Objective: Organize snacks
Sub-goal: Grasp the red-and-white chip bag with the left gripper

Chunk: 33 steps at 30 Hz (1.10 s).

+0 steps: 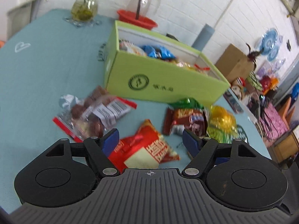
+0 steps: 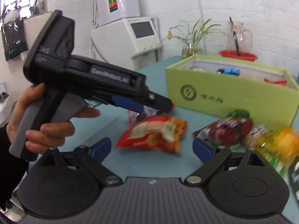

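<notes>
A green box (image 1: 158, 78) (image 2: 233, 95) stands on the blue table with several snacks inside. In front of it lie a red chip bag (image 1: 147, 149) (image 2: 155, 134), a clear bag of brown sweets (image 1: 93, 113), a dark red packet (image 1: 185, 119) (image 2: 228, 128) and a yellow-green packet (image 1: 220, 125) (image 2: 276, 145). My left gripper (image 1: 150, 140) is open, just above the red chip bag; in the right wrist view it (image 2: 149, 104) is held by a hand. My right gripper (image 2: 151, 147) is open and empty, near the red chip bag.
A glass vase with plants (image 1: 84, 9) (image 2: 192, 46), a red dish (image 1: 138, 18) (image 2: 239, 55) and a glass jug (image 1: 145, 0) stand behind the box. Machines (image 2: 127, 35) stand past the table's left end. Boxes and clutter (image 1: 257, 85) lie beyond its right edge.
</notes>
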Tool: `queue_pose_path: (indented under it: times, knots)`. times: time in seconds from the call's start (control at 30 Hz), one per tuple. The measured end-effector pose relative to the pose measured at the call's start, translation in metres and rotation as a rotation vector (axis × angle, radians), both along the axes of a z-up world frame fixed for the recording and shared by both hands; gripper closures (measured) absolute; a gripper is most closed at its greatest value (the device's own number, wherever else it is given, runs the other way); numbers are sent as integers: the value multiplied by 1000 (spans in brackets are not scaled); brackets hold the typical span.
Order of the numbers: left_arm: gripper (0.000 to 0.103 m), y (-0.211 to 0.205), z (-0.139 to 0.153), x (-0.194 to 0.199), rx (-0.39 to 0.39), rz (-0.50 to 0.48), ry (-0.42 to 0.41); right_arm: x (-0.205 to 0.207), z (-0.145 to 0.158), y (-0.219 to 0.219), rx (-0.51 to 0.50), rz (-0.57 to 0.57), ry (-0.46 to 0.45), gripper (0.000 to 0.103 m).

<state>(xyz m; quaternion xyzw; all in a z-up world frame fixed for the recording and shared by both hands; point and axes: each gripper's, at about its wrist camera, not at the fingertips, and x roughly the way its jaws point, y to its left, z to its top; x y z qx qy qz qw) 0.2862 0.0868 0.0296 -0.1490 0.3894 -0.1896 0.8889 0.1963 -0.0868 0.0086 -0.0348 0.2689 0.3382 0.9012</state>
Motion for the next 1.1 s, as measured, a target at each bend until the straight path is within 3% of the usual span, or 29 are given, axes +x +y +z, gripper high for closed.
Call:
queue_pose_path:
  times: [0.13, 0.2, 0.33, 0.5, 0.63, 0.77, 0.8, 0.83, 0.9, 0.93, 1.1]
  knots:
    - [40, -12, -12, 3, 83, -11, 0, -9, -1, 1, 3, -30, 14, 10]
    - [39, -16, -12, -5, 66, -33, 0, -14, -1, -3, -5, -53, 14, 9]
    - [37, -25, -12, -27, -42, -107, 23, -15, -4, -10, -6, -69, 37, 10]
    - [36, -35, -15, -52, -86, -137, 62, -19, -13, -7, -54, -63, 51, 10]
    - [34, -31, -9, -48, -75, -125, 42, -21, -18, -11, -51, -78, 71, 10]
    - [34, -41, -15, -28, -21, -161, 78, -10, -21, -11, -21, -102, 109, 9]
    - [36, -45, -18, -27, -10, -176, 91, -9, -22, -9, -21, -99, 105, 9]
    - [47, -47, -19, -31, 7, -185, 69, -9, -23, -7, -35, -91, 94, 9]
    - [64, -48, -18, -37, 33, -180, 51, -13, -23, 1, -104, -75, 46, 22]
    - [67, -47, -18, -40, 26, -170, 47, -15, -22, 4, -124, -63, 39, 28]
    - [68, -32, -1, -36, -21, -100, 32, -8, -7, 11, -122, -26, -9, 29]
